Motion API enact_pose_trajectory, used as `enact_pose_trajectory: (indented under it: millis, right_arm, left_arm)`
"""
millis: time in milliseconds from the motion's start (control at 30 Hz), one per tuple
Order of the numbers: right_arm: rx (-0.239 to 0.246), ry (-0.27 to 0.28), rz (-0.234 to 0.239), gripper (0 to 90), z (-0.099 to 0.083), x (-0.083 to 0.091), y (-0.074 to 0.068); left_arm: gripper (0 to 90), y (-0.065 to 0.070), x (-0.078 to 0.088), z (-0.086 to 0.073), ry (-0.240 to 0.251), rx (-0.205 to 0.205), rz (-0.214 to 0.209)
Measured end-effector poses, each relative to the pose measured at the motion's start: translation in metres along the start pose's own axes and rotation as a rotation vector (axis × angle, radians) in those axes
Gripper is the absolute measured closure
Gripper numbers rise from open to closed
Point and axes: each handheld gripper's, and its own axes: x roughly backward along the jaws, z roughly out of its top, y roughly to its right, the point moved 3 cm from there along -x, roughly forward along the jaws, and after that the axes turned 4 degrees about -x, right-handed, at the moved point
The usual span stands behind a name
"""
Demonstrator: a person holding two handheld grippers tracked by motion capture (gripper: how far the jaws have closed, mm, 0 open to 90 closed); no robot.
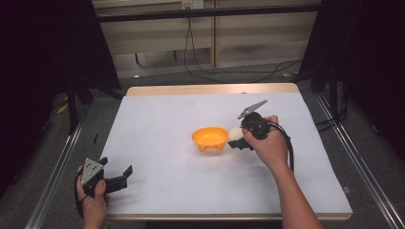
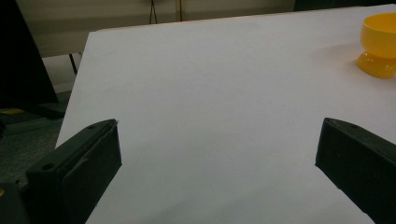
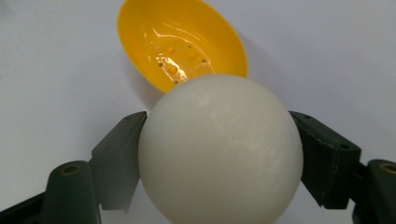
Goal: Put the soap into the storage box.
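Note:
A white ball [image 3: 219, 149] sits between the two black jaws of my right gripper [image 3: 219, 154], which is shut on it. In the high view that right gripper [image 1: 236, 138] holds the white ball [image 1: 234, 133] just to the right of a small orange bowl [image 1: 209, 138] in the middle of the white table [image 1: 157, 143]. The orange bowl [image 3: 180, 42] is empty, with small holes in its bottom, and lies just beyond the ball. My left gripper [image 1: 117, 174] rests at the table's near left corner, open and empty. Its jaws stand wide apart over bare table in the left gripper view [image 2: 217, 154].
The orange bowl [image 2: 379, 44] shows far to the right in the left gripper view. Wooden table edges [image 1: 210, 89] frame the white sheet. Metal rails [image 1: 57, 167] run along both sides on the floor, and cables [image 1: 224, 71] lie behind the table.

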Motion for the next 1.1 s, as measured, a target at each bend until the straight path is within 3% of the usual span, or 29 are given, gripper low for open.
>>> enact_pose_trajectory:
  millis: [1100]
  right_arm:
    - [0.027, 0.002, 0.03, 24.0, 0.029, -0.017, -0.012]
  left_arm:
    - [0.0, 0.0, 0.0, 0.0, 0.006, 0.007, 0.002]
